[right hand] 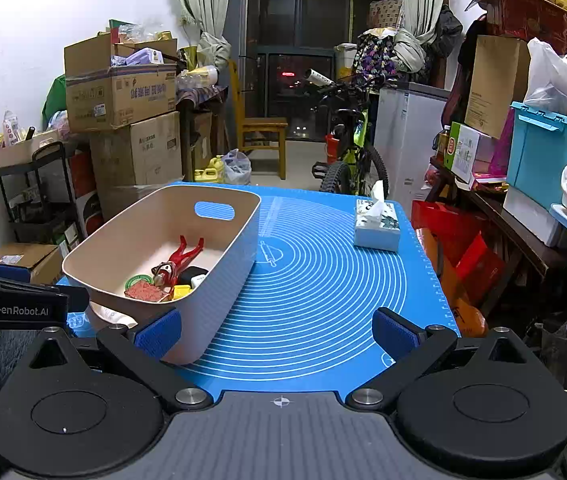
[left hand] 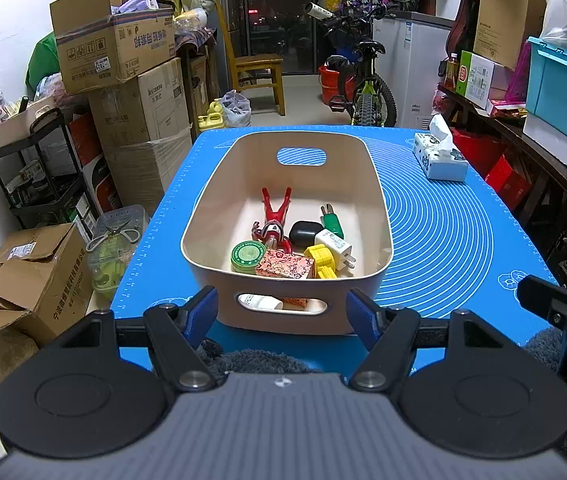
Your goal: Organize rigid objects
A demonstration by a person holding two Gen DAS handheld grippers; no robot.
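A beige oval plastic bin with cut-out handles point(left hand: 379, 216) stands on the blue silicone mat with white rings point(left hand: 455, 240) that covers the surface. Inside it lie a red toy figure point(left hand: 274, 216), a round green tin point(left hand: 248, 256), a patterned red box point(left hand: 285, 266), a white plug charger point(left hand: 335, 248), a black case point(left hand: 305, 233) and yellow blocks point(left hand: 321, 260). The left gripper point(left hand: 282, 312) and the right gripper point(right hand: 277, 330) hang before the bin, their jaws spread wide and empty. A tissue box point(right hand: 377, 226) sits well apart.
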